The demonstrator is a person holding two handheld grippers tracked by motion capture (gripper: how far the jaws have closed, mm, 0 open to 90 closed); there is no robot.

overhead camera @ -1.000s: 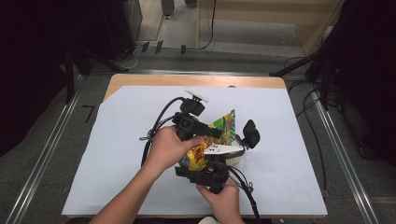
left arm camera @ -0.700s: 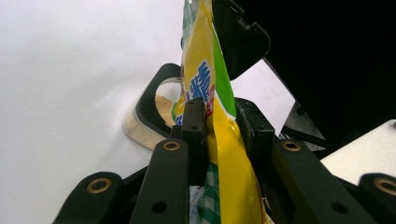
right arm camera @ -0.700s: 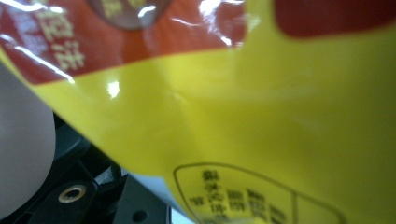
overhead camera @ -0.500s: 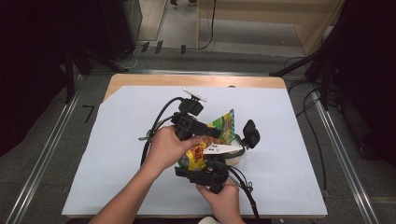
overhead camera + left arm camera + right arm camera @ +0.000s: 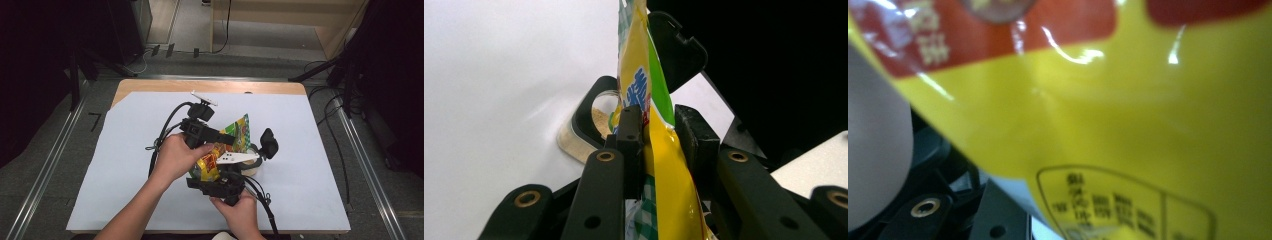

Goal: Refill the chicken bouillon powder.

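the table [image 5: 125,165], covered by a white sheet, carries the work near its front centre. on it stands a low container [image 5: 583,131] with a black rim and a pale, crumbly filling, its black hinged lid [image 5: 269,141] raised open at the far right side. the same lid [image 5: 676,47] shows behind the packet in the left gripper view.

a yellow and green snack packet [image 5: 235,131] is held above the container, between the two grippers, its upper corner tilted up and away from the person. in the left gripper view the packet [image 5: 659,145] runs edge-on between the jaws, directly over the container's opening. in the right gripper view the packet [image 5: 1128,115] lies close against the lens, yellow with a red band; blurred.

left gripper [image 5: 227,138]: held in the person's left hand [image 5: 175,157], jaws clamped on the packet, both pads [image 5: 630,127] pressing its sides.

right gripper [image 5: 220,172]: held in the right hand [image 5: 240,207] at the near edge, just below the packet; jaw position cannot be told, since the packet covers them.
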